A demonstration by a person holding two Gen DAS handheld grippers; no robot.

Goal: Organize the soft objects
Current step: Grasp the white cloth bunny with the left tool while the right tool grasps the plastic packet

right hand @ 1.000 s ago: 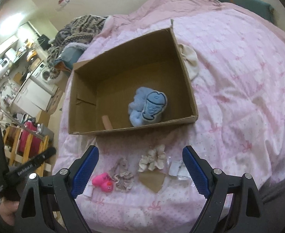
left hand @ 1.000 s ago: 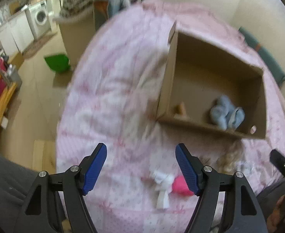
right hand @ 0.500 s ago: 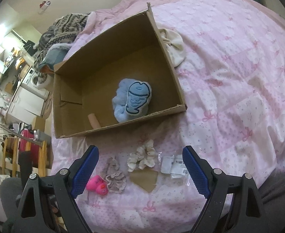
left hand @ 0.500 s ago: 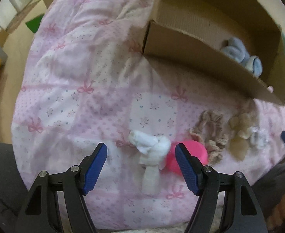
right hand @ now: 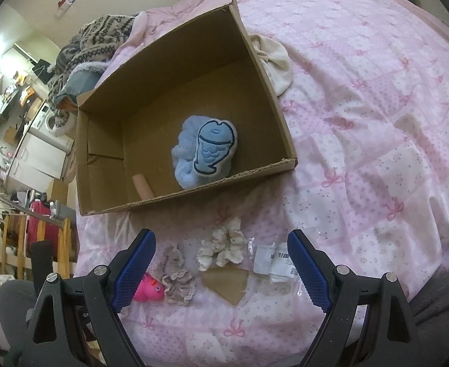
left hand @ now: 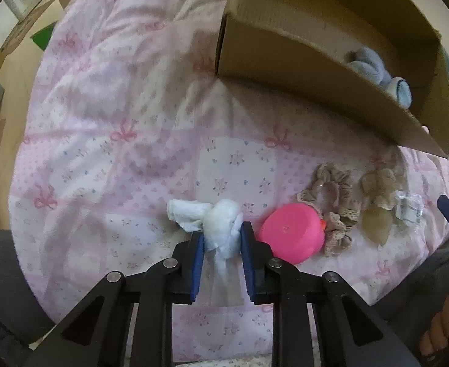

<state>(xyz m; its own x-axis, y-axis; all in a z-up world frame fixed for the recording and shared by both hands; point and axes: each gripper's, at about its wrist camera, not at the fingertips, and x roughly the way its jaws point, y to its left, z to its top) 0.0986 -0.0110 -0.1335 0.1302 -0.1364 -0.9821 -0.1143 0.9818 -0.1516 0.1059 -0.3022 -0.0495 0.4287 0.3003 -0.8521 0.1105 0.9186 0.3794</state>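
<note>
My left gripper point(left hand: 221, 235) is shut on a knotted white cloth point(left hand: 215, 223) that lies on the pink quilt. A pink rubber toy point(left hand: 291, 235) lies just to its right, also in the right wrist view point(right hand: 149, 289). Past it lie a grey-brown scrunchie point(left hand: 334, 202) and a cream scrunchie point(right hand: 222, 249) on a brown card point(right hand: 227, 283). A cardboard box point(right hand: 273, 91) holds a blue fish plush point(right hand: 207, 150) and a small peach tube point(right hand: 143, 186). My right gripper point(right hand: 221, 272) is open and empty above the scrunchies.
A clear plastic packet point(right hand: 273, 263) lies right of the cream scrunchie. A cream cloth point(right hand: 275, 58) lies behind the box. Patterned blankets point(right hand: 92, 42) are piled at the bed's far left. The bed edge drops to the floor on the left point(left hand: 10, 61).
My left gripper has moved down onto the white cloth and closed on it. My right gripper has stayed open and shifted slightly nearer the box.
</note>
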